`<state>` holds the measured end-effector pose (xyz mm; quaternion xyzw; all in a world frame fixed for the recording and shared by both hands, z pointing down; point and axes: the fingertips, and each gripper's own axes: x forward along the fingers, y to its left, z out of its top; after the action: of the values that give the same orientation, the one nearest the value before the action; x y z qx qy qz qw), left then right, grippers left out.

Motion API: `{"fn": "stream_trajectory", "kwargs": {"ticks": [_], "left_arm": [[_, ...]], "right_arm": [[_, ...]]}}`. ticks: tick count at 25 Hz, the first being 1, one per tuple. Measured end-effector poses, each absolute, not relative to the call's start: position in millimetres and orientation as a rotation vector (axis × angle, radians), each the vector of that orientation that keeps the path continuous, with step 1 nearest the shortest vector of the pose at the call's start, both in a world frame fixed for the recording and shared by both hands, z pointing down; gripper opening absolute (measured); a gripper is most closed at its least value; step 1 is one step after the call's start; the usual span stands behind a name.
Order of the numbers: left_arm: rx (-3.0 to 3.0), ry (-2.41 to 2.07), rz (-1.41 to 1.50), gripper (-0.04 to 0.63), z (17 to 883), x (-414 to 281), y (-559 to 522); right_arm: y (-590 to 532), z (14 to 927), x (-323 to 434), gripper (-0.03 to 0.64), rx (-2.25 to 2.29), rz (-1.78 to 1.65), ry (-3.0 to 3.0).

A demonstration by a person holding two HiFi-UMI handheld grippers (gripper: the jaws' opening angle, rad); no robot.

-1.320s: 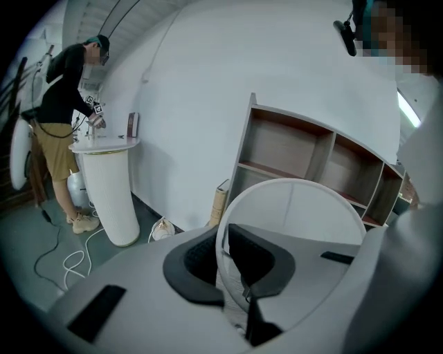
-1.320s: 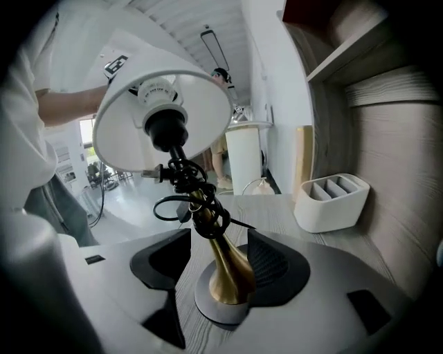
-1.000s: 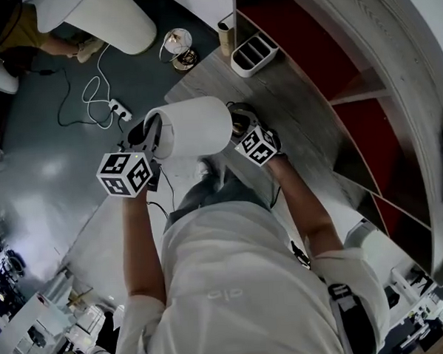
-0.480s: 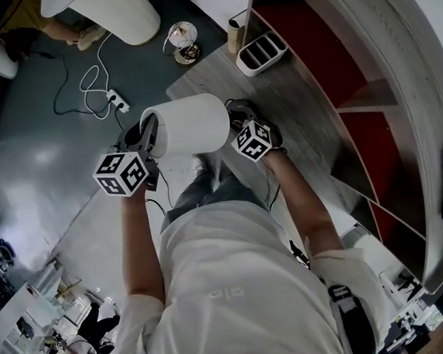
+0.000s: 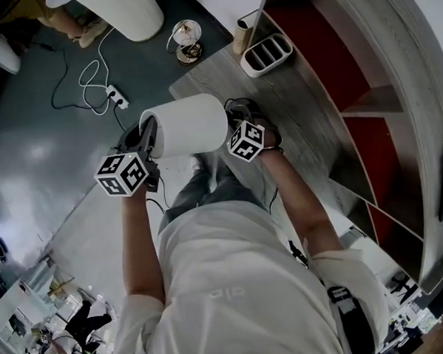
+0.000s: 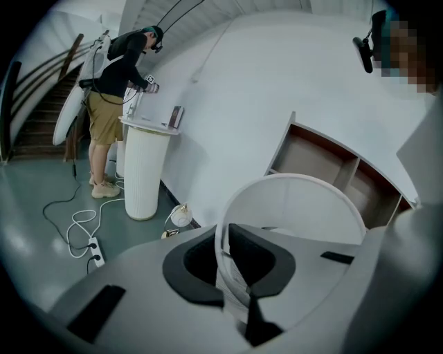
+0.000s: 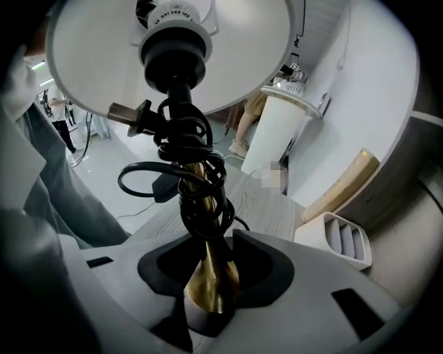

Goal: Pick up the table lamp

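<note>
Both forearms reach forward from the chest: the left gripper (image 6: pixel 232 266) pinches the white shade (image 6: pixel 291 183) rim with narrow jaws, while the right gripper (image 7: pixel 210 290), tilted steeply down, has just been closing on the brass stem (image 7: pixel 206 266), so the table lamp (image 5: pixel 185 125) lies sideways between them beside the wooden desk (image 5: pixel 292 110).
</note>
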<state>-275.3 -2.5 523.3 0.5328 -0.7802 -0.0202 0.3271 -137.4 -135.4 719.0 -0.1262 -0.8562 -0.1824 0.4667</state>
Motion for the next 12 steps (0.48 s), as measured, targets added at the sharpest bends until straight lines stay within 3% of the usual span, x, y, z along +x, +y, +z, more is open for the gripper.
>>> {"fn": "stream_trajectory", "kwargs": {"ticks": [12], "left_arm": [[1.324,-2.02,-0.147,0.041,543,-284,23]], "right_arm": [[-133,727,-150,0.167,-0.245,-0.606,-2.036]]}}
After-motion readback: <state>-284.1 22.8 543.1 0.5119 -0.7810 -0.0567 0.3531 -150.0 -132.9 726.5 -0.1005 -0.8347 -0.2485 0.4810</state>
